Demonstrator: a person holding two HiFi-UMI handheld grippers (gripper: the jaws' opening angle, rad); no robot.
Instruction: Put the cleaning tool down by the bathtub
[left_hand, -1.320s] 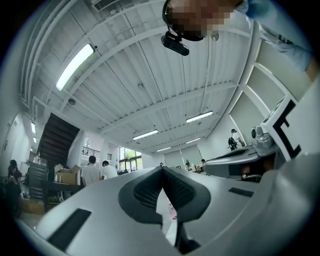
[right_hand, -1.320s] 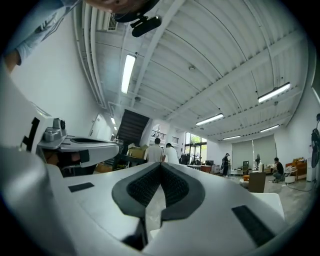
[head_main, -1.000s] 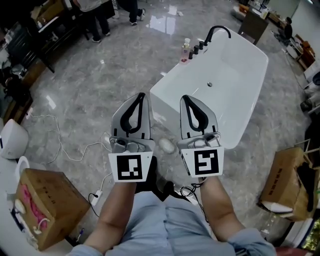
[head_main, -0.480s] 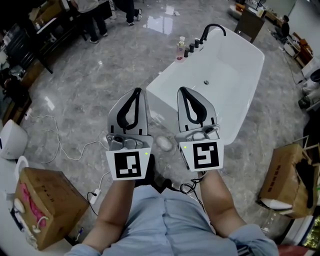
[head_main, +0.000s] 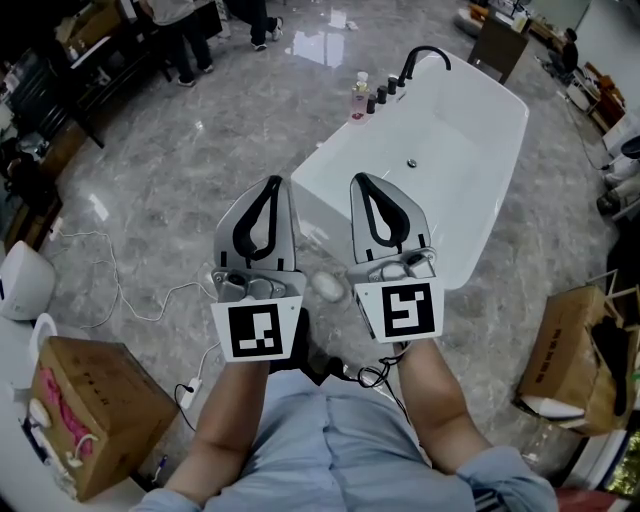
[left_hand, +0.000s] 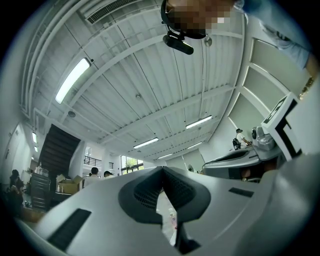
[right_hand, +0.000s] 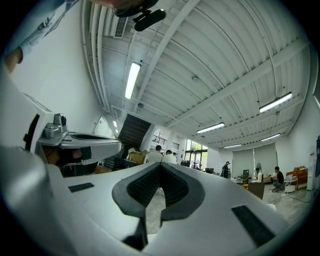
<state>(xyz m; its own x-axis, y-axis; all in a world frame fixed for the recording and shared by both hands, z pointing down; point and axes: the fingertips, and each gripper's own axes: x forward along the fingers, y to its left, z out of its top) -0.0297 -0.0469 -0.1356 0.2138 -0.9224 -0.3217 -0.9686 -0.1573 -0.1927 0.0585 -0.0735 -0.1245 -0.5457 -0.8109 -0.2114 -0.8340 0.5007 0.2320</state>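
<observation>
Grey marble floor (head_main: 190, 170) w/ a white freestanding bathtub (head_main: 455, 190) in the middle, and ppl milling around well beyond its far end. The person stands at the tub's near end, w/ left gripper (head_main: 272, 188) and right gripper (head_main: 366, 184) side by side over its near corner. Both have jaws pressed fully together w/ nothing between them.

Only candidate for the cleaning tool (head_main: 328, 287) is a pale oval lump on the floor just beside the tub's near end. Prob already put down, but it's too blurry to be sure.

What could go wrong, imo:
- It lies right by the person's feet, so a step fwd could kick or squash it.
- A white cable (head_main: 118, 280) loops on the floor left of the tub, so there's a trip risk.

Long axis looks roughly across the tub's near end. Can't tell which way it points.
</observation>
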